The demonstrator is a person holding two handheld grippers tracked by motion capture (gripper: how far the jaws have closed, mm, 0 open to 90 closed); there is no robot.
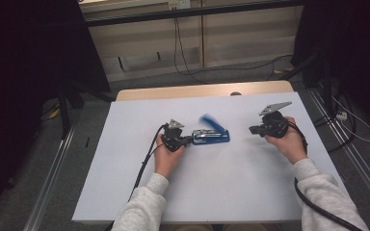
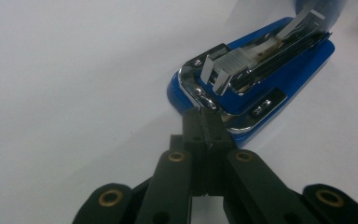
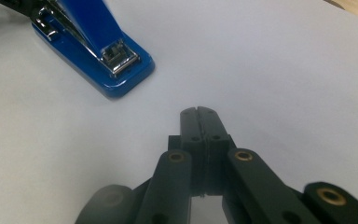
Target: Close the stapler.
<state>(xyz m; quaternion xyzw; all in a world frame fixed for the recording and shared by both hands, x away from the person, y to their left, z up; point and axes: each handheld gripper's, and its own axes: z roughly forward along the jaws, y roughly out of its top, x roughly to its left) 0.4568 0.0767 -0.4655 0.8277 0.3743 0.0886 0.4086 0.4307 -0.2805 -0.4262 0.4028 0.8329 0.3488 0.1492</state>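
Observation:
A blue stapler (image 1: 212, 137) lies near the middle of the white table (image 1: 212, 192), its top arm (image 1: 209, 120) swung up and blurred. In the left gripper view the stapler (image 2: 279, 79) shows its chrome magazine laid bare. My left gripper (image 1: 187, 140) is shut, with its tips (image 2: 204, 123) at the stapler's rear end and nothing between the jaws. My right gripper (image 1: 253, 129) is held off to the stapler's right, clear of it. It is shut (image 3: 198, 113) on nothing, and the stapler's front end (image 3: 116, 60) lies ahead to its left.
The table's far wooden edge (image 1: 202, 90) borders a grey floor with black cables (image 1: 183, 57). Dark stands (image 1: 67, 101) flank the table on both sides, and floor rails (image 1: 351, 159) run along the right. A cable (image 1: 144, 163) trails from the left gripper across the tabletop.

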